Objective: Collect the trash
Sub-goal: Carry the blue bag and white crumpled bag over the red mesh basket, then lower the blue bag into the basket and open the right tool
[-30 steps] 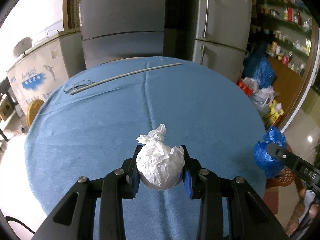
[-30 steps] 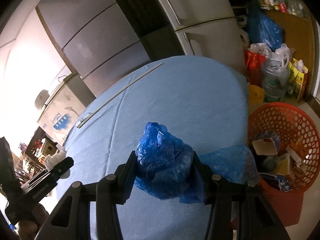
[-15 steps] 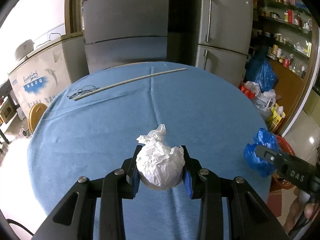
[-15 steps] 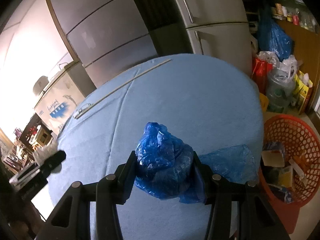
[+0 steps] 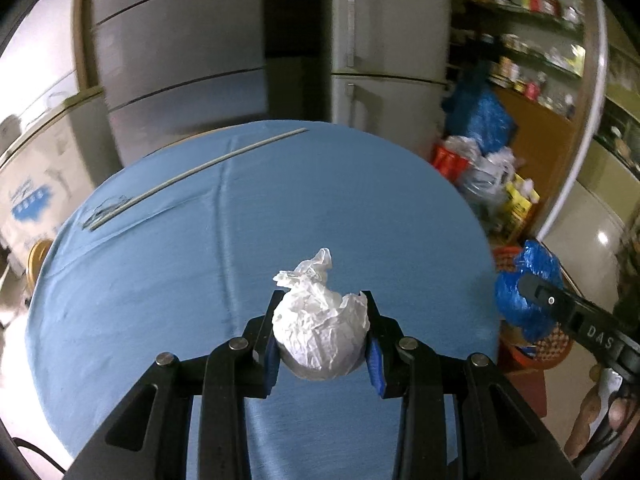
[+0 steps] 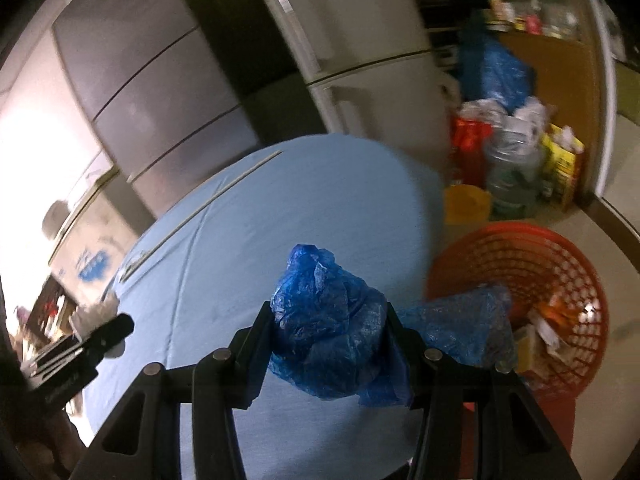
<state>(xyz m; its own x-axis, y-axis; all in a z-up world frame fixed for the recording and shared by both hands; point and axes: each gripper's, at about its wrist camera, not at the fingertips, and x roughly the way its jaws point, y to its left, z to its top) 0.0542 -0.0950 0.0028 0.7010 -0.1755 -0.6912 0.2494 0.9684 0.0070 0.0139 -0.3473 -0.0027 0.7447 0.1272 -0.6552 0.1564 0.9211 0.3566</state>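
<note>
My left gripper [image 5: 322,312] is shut on a crumpled white paper ball [image 5: 320,332], held above the round table with the blue cloth [image 5: 200,240]. My right gripper [image 6: 328,316] is shut on a crumpled blue plastic bag [image 6: 328,336], part of which trails to the right. That bag [image 5: 524,296] and the right gripper's black finger [image 5: 560,304] also show at the right of the left wrist view, past the table's edge. An orange mesh basket [image 6: 532,256] with several scraps inside stands on the floor at the table's right. The left gripper's finger [image 6: 100,332] shows at the left of the right wrist view.
A long thin stick [image 5: 200,168] and a pair of glasses [image 5: 106,210] lie on the far left of the cloth. Grey fridges [image 5: 180,48] stand behind the table. Bags, a water jug [image 6: 512,180] and a yellow box crowd the floor at right, below shelves [image 5: 532,20].
Both grippers have swung to the right with their loads. The basket now sits closer and larger in the right wrist view, and the blue bag hangs beyond the table's edge.
</note>
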